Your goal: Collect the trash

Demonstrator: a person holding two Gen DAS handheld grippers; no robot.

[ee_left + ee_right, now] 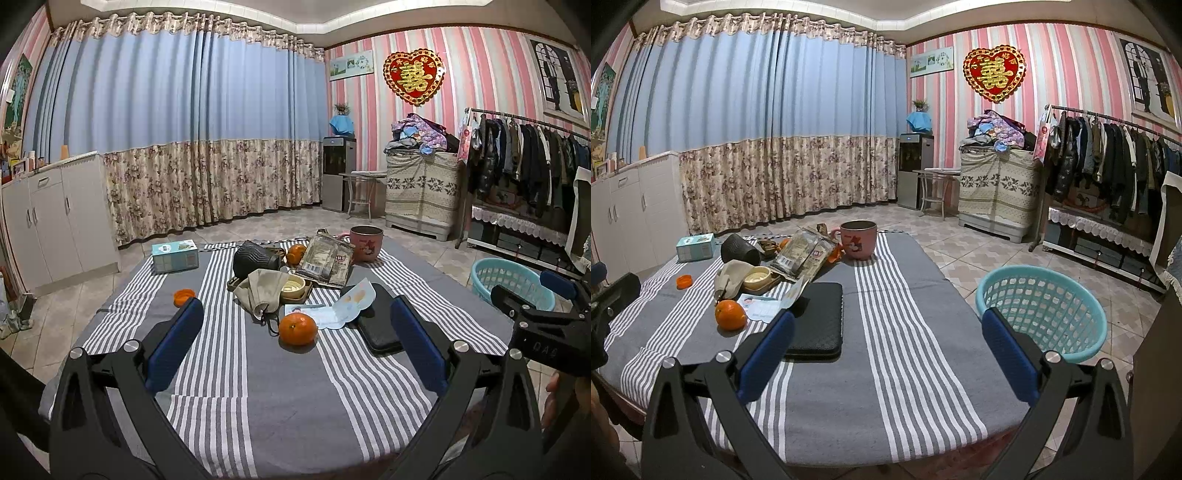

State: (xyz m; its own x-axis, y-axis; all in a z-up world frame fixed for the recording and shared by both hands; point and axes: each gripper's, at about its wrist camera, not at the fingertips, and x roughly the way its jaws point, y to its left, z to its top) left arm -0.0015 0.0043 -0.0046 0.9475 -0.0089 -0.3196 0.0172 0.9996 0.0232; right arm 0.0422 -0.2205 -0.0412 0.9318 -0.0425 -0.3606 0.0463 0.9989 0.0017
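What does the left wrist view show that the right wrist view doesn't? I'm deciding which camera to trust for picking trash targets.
Only the left wrist view shows the right gripper, open, at its right edge, and the left gripper, open and empty. Only the right wrist view shows the whole turquoise basket on the floor beside the table. Both show the whole orange, the black case, the pink cup, the crumpled snack wrapper and the striped tablecloth.
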